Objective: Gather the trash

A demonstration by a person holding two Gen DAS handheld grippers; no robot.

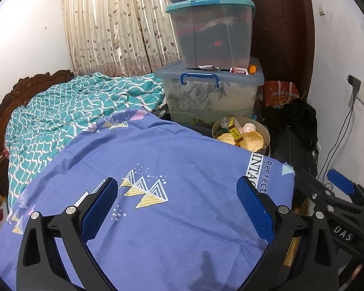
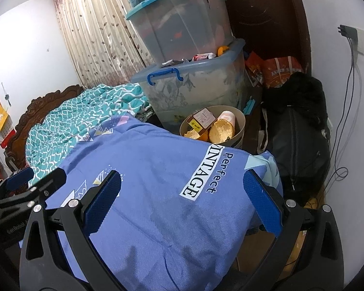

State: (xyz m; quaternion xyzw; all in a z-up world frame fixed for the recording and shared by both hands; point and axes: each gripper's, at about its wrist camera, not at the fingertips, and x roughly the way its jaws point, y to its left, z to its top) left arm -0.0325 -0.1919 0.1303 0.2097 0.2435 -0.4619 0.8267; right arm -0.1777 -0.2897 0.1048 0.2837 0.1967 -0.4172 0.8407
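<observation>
A round beige trash bin [image 1: 265, 135] stands beside the bed and holds orange peels, a small yellow box and a pink cup; it also shows in the right wrist view [image 2: 240, 121]. More scraps, wrappers [image 1: 239, 70] and an orange piece [image 1: 252, 68], lie on the lid of the lower storage box [image 1: 208, 97]. My left gripper [image 1: 179, 189] is open and empty above the blue bed cover [image 1: 182, 155]. My right gripper [image 2: 182, 181] is open and empty over the same cover [image 2: 157, 165], near its "Perfect VINTAGE" label.
Stacked clear storage boxes [image 2: 182, 24] stand behind the bin. A black bag [image 2: 298, 131] and red bags [image 2: 279, 69] lie on the floor at right, by a brown door. A teal quilt [image 1: 68, 111] covers the far bed. Cables hang on the right wall.
</observation>
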